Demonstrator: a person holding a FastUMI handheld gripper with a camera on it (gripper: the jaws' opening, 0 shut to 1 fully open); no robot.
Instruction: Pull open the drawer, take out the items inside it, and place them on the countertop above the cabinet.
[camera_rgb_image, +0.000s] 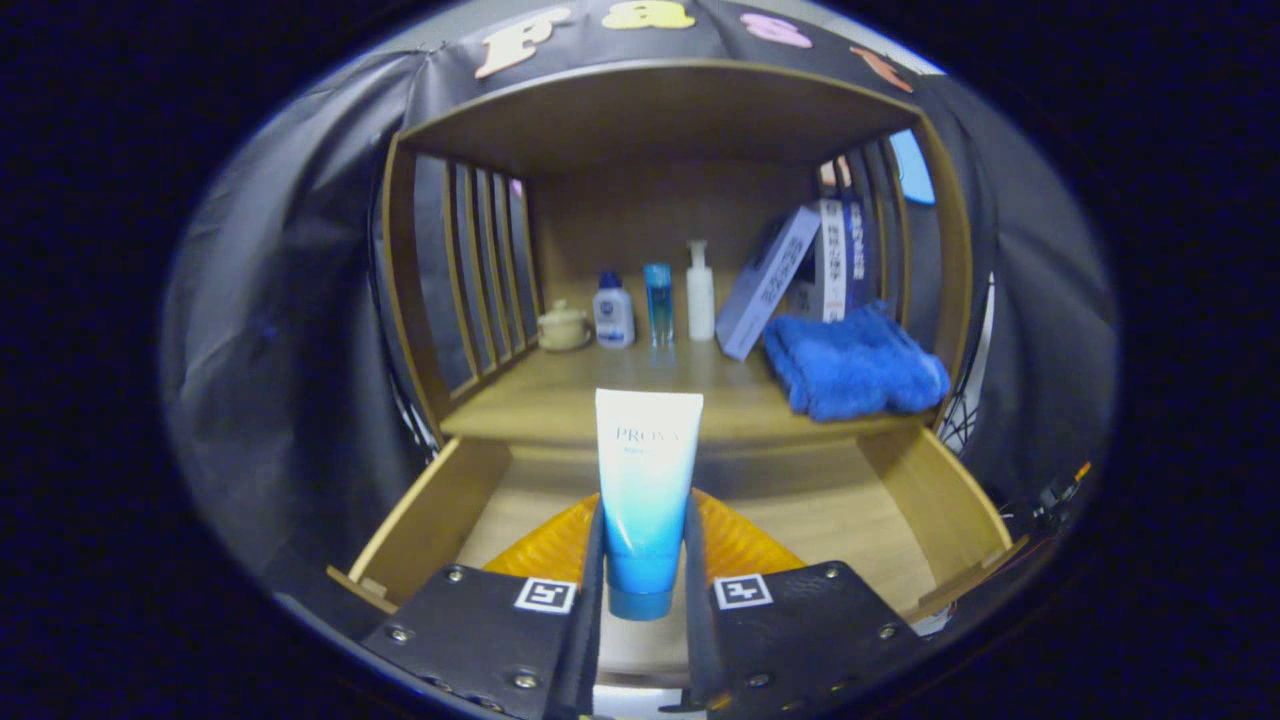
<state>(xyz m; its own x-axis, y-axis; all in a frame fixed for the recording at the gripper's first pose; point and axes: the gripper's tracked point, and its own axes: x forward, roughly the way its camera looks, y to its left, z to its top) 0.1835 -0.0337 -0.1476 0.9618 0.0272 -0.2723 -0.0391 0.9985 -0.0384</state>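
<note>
Tube (646, 490) of white-to-blue cosmetic cream at lower centre of the frame, clamped between the two fingers of the gripper (645, 560), both pressing its sides. Claw narrowed to the tube's width, holding it firmly by the lower, darker half. Long axis near vertical: cap end down, just above the gap between the finger bases; flat crimped end up, reaching as high as the front edge of the countertop (560, 400) at mid-frame.

Drawer (440, 510) already pulled open, spreading across the lower half of the frame with its wooden side walls angling outward to lower left and lower right. Orange ribbed item (745, 545) lying in the drawer just behind the fingers, its exact kind hard to tell.

Step in hand, by judgement: carrying the tube, lifted clear of the drawer, toward the countertop. Next move likely calling for a forward reach over the drawer's back wall, then a set-down on the bare wood in the centre foreground of the countertop, then a widening of the claw. Tube narrow at the cap, so probably steadier laid flat than stood up.

Further back on the countertop, at upper centre: small lidded jar (563, 326), squat bottle (613, 312), slim blue bottle (658, 300), white pump bottle (700, 292). To the right of centre: leaning books (770, 280) and folded blue towel (850, 365).
</note>
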